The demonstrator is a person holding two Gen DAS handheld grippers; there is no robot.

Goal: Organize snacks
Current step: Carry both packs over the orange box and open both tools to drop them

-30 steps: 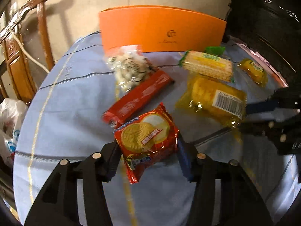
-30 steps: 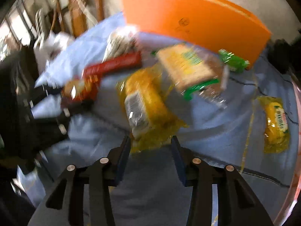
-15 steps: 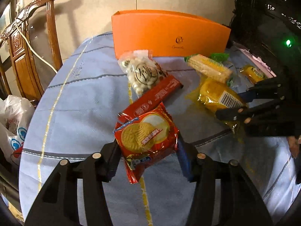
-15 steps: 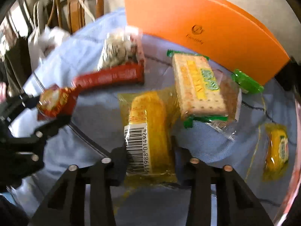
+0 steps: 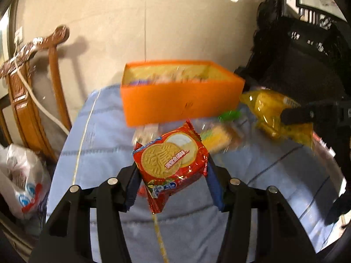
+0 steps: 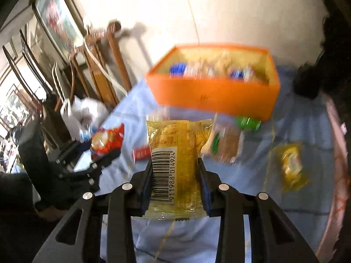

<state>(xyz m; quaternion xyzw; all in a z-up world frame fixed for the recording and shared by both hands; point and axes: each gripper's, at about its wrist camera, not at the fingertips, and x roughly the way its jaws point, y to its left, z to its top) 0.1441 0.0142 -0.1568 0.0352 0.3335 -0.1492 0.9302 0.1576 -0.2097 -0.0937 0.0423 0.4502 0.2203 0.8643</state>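
Observation:
My left gripper (image 5: 172,173) is shut on a red biscuit packet (image 5: 171,160) and holds it above the table. My right gripper (image 6: 175,175) is shut on a yellow snack packet (image 6: 175,160) with a barcode, also lifted; it shows in the left wrist view (image 5: 272,109) at the right. An open orange box (image 5: 182,103) with several snacks inside stands at the far side of the table, also in the right wrist view (image 6: 215,96). A cracker packet (image 6: 226,142), a green sweet (image 6: 248,123), a small yellow packet (image 6: 291,164) and a red bar (image 6: 141,153) lie on the blue tablecloth (image 6: 307,127).
A carved wooden chair (image 5: 33,100) stands left of the table with a white plastic bag (image 5: 19,175) below it. Dark carved furniture (image 5: 307,50) is at the right. A beige wall is behind the box.
Both grippers have lifted with their packets, so the box interior now shows. The right gripper has closed on the yellow packet and raised it off the cloth.

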